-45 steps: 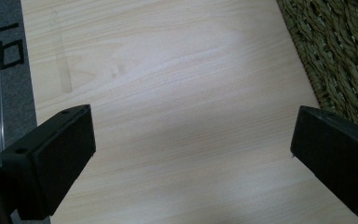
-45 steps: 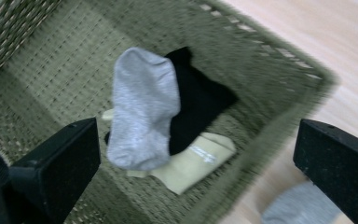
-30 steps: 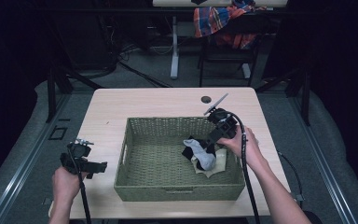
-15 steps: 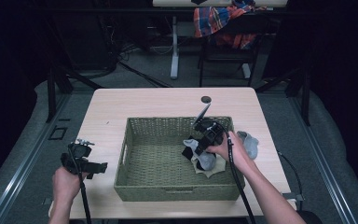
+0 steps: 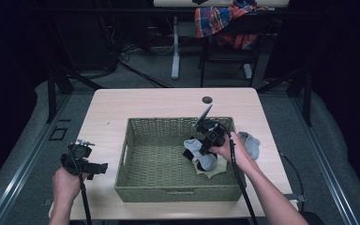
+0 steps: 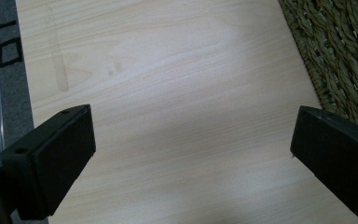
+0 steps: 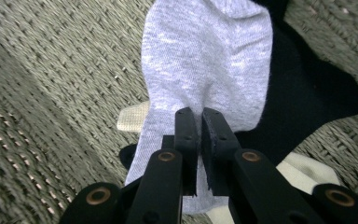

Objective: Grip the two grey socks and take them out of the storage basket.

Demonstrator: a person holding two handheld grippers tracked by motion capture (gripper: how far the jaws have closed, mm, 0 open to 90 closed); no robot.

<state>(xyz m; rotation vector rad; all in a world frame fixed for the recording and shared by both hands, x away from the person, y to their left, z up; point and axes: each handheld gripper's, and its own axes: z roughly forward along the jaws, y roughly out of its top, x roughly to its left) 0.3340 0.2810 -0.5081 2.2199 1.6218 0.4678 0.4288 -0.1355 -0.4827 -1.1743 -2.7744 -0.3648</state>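
Right gripper (image 7: 199, 122) pinching grey sock (image 7: 205, 60) inside basket (image 5: 136, 187) — lift straight up, clear black sock (image 7: 303, 98) beneath; left gripper (image 6: 191, 154) spread wide, idle over table (image 6: 168, 70)

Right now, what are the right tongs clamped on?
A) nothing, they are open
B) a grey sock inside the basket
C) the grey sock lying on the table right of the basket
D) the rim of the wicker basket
B: in the right gripper view the right tongs are pinched on the grey sock, which lies over a black garment on the woven floor of the wicker basket.
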